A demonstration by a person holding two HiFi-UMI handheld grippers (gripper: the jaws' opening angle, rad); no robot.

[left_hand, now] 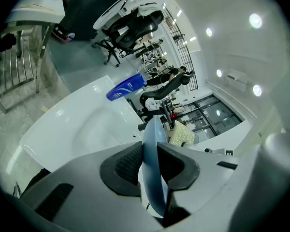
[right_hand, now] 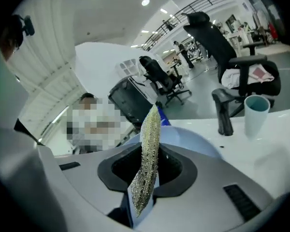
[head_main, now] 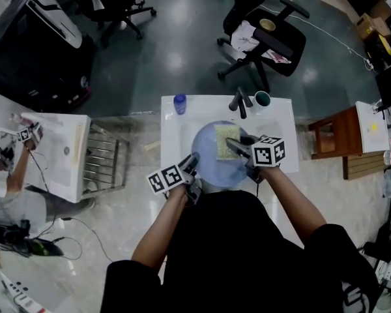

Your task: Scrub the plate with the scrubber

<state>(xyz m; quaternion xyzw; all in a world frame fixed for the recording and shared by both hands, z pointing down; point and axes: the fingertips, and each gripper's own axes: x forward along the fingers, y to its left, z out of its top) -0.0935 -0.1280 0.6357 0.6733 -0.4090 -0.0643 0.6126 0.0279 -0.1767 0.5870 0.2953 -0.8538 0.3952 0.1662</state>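
plate (head_main: 207,155): blue, on the white tabletop (head_main: 182,135), near edge pinched tight by the left gripper (head_main: 191,163) | right gripper (head_main: 236,148) squeezes the scrubber (head_main: 225,140), which lies on the plate | scrubbing looks started, not done yet | far side: cup (head_main: 262,99), blue bottle (head_main: 180,103)

Two hand-held grippers (head_main: 193,162) (head_main: 232,146), one plate (head_main: 205,158), one scrubber (head_main: 225,135), one cup (head_main: 262,99), one bottle (head_main: 180,103), two office chairs (head_main: 268,36) (head_main: 114,4).

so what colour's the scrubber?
The scrubber is pale yellow-green with a glittery, speckled weave. It shows best in the right gripper view.
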